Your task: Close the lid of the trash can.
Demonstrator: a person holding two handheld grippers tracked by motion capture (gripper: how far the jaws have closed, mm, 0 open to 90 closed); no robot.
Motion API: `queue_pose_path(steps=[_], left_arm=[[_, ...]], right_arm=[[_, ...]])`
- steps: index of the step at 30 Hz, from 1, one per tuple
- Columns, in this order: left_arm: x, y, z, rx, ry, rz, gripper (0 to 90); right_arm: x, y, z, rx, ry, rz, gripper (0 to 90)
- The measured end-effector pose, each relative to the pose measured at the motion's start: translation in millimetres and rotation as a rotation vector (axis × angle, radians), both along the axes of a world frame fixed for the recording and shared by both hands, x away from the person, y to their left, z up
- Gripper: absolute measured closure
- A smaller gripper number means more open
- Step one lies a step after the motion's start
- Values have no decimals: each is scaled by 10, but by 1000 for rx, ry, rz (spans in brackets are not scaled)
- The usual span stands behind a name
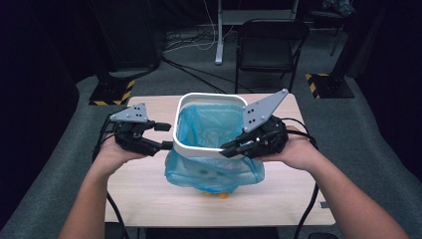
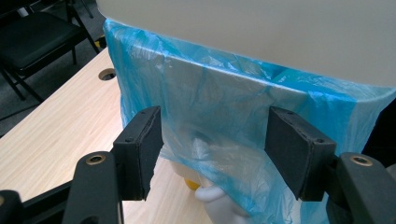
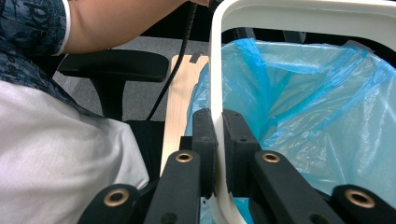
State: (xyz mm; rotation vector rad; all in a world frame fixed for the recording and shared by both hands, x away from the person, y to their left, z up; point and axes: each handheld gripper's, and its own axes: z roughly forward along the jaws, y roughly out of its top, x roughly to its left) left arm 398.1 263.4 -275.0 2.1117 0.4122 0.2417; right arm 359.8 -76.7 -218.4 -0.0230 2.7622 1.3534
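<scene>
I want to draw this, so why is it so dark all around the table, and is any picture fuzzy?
High view: light falls on the table and blue bag; the room around is dim, the picture soft. Left gripper view: the white rim up close is a smooth blur. Right gripper view: the rim and bag look sharp.

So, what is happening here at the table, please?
A person is fitting a blue plastic bag into a white bin. The right gripper is shut on the white rim ring, holding it with the bag hanging through it. The left gripper is open at the ring's other side, its jaws facing the bag. A small white and orange thing lies on the wooden table under the bag.
</scene>
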Motion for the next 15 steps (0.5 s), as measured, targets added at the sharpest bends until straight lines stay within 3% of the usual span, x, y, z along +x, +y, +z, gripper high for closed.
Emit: queue_pose_path(steps=[15], left_arm=[[-6,-8,-10,-1,0,-7,361]], right_arm=[[60,5,-58,-7,39,15,849]])
